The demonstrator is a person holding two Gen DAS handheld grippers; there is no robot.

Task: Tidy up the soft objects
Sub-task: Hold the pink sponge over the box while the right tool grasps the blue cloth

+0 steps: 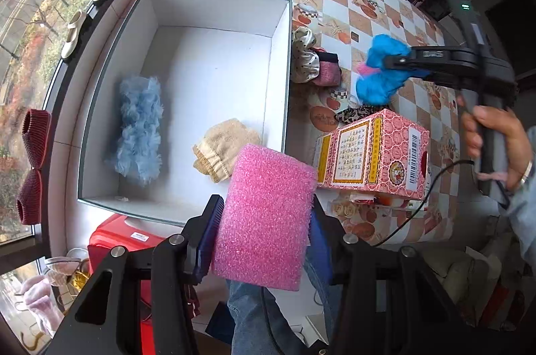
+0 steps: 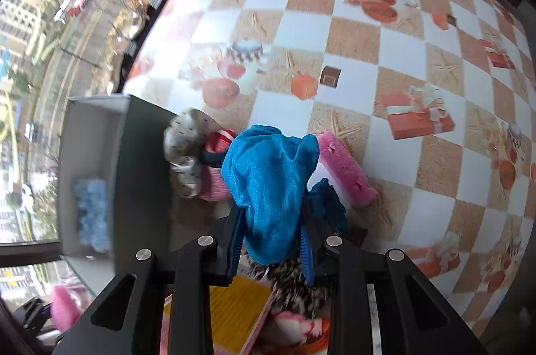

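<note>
Pink foam block [image 1: 264,217], lower centre of the left wrist view, pinched between the jaws of the left gripper [image 1: 264,241] at the near rim of the white box [image 1: 288,60]. Bright blue cloth [image 2: 268,190], centre of the right wrist view, clamped in the right gripper [image 2: 271,247] above the checkered tablecloth [image 2: 351,36]. Inside the box, at left: light blue fluffy piece [image 1: 139,130] and beige cloth [image 1: 222,149]. Patterned pink carton [image 1: 372,150] at right.

Left gripper [image 1: 264,221] pointed steeply down, jaws clamped on a pink foam pad [image 1: 268,214]. Right gripper [image 2: 271,241] also pointed down, jaws closed on a blue cloth [image 2: 268,184]; a hand [image 1: 495,147] gripped its handle.
</note>
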